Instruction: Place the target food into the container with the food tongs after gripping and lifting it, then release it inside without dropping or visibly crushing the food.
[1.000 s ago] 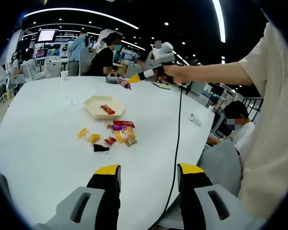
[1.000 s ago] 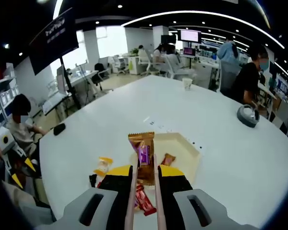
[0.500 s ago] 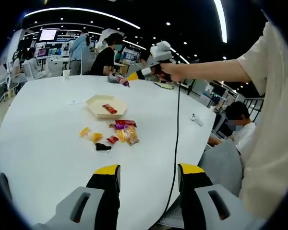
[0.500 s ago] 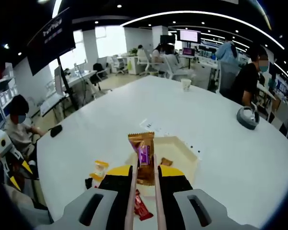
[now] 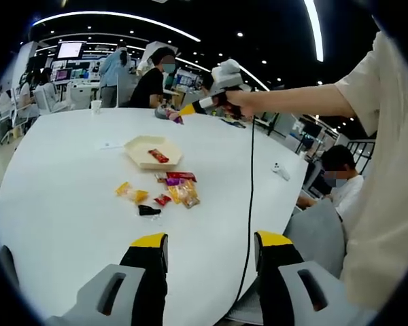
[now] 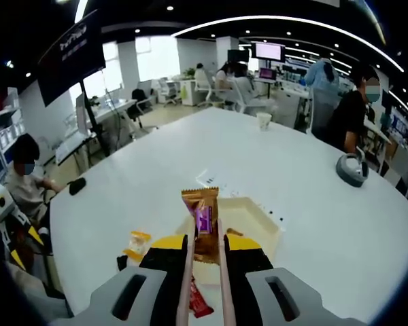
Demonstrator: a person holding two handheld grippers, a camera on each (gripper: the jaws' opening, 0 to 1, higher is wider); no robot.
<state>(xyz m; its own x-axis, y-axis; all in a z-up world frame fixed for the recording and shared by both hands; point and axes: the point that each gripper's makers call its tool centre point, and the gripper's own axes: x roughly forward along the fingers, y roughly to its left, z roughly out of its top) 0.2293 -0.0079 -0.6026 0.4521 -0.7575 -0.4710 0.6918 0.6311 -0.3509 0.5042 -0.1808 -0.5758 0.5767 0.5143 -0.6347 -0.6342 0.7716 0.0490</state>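
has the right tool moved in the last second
Yes. The right tool, holding the snack packet, has risen against the beige tray in the left gripper view.

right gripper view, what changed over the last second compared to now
Little changed. The right gripper stays shut on the brown snack packet held in the tongs; the table and tray shrink slightly in its view, so it seems to have risen a little. Nothing was released. The left gripper stays open and idle, and the loose snacks on the table lie as before.
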